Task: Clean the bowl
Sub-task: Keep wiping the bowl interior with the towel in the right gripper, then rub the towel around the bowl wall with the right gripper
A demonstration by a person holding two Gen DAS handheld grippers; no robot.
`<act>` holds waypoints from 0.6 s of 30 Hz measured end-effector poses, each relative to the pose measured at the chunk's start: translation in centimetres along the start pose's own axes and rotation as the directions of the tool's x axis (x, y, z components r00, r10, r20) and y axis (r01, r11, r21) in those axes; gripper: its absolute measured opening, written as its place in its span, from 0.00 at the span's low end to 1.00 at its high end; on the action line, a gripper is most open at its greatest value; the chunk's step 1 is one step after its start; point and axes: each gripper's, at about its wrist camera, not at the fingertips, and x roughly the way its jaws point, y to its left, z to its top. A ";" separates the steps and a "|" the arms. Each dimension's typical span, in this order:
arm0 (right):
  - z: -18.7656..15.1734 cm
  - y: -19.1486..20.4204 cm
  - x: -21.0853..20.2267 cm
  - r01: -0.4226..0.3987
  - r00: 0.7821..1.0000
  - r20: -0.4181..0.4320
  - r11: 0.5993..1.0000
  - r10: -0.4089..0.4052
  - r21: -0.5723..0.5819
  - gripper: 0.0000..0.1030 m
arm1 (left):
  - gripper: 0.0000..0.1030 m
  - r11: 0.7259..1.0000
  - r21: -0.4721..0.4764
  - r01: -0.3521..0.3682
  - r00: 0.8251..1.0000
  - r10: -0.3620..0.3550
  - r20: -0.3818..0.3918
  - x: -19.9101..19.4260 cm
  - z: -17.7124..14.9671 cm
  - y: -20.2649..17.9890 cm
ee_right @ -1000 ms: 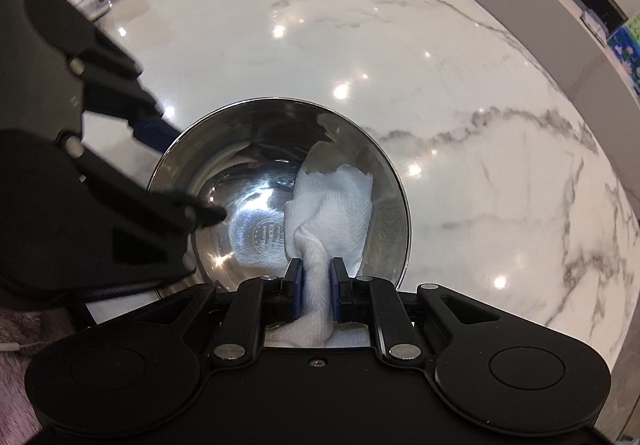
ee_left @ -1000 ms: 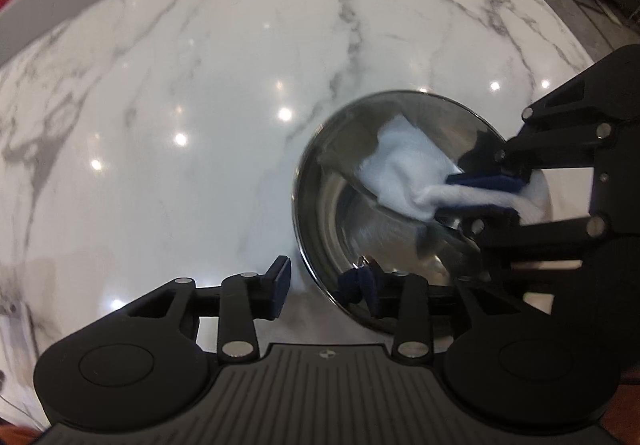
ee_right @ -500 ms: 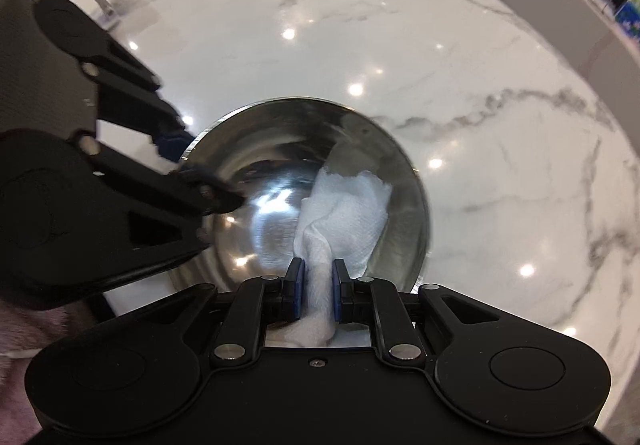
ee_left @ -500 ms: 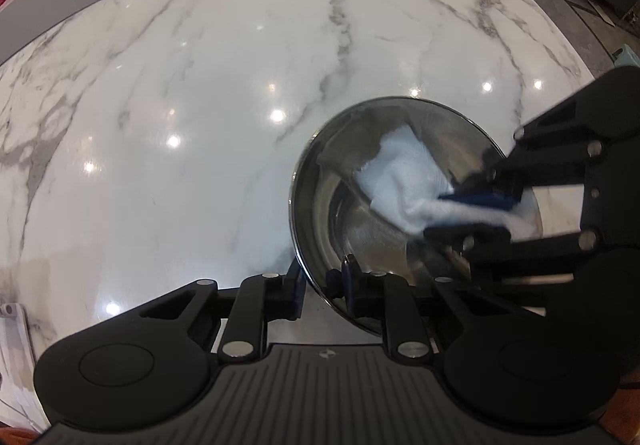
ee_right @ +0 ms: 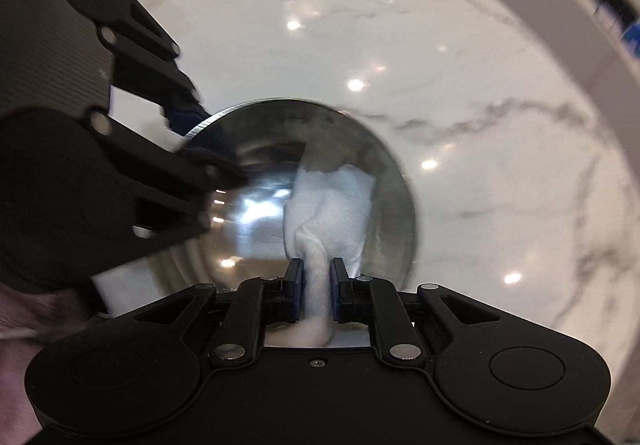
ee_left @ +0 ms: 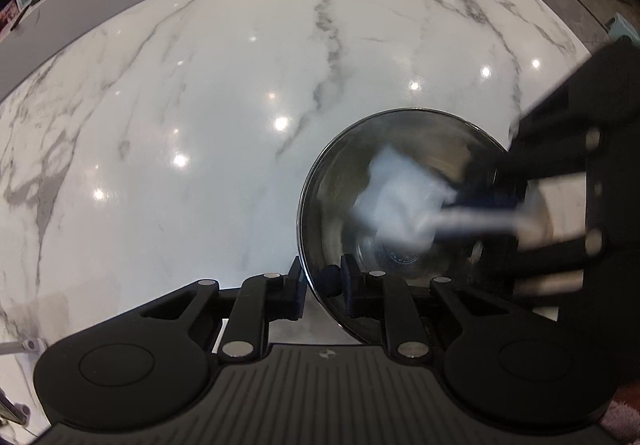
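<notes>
Left fingers: the left gripper (ee_left: pixel 320 285) has its blue-padded jaws clenched on the near rim of the round, shiny stainless-steel bowl (ee_left: pixel 332 181), one finger outside the wall and one inside; they have just closed onto it.
Right fingers: the right gripper (ee_right: pixel 314 287) is clamped tight on a bunched neck of white, crumpled paper towel (ee_right: pixel 332 205), which fans out below the pads.
Why the rim is pinched: judging by the task, this grip steadies the bowl so that it does not skate across the glossy stone while the towel rubs it.
Why the towel is held by its neck: this leaves a loose, broad pad free to press on the metal.
Towel against the bowl: the pad lies on the inner wall, on the side away from the left gripper; it is blurred in the left wrist view.
Bowl: it sits on the white marble countertop with grey veins (ee_left: pixel 200 105), near the edge closest to the person.
Step in hand: wiping the inside of the bowl; how clean the metal is cannot be told from the reflections.
Around the bowl: bare stone on the far side, with bright lamp glints; a grey border strip (ee_right: pixel 560 5) runs beyond it.
In the way: only the left gripper's inner finger intrudes into the bowl, so a sweep round the wall would likely meet it.
Edges: a pink fuzzy fabric (ee_right: pixel 24 309) shows beside the left gripper's body; what it is cannot be told.
</notes>
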 end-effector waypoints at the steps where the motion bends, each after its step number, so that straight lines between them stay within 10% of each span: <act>1: 0.0 0.0 0.0 -0.001 1.000 -0.001 1.000 0.001 0.001 0.11 | 0.16 1.000 0.000 0.000 1.000 0.000 0.000 0.0 0.1 0.0; 18: 0.2 0.0 -0.1 -0.013 1.000 0.000 0.999 0.013 0.037 0.11 | 0.25 0.989 -0.120 0.081 0.996 -0.086 -0.037 0.5 -0.8 0.6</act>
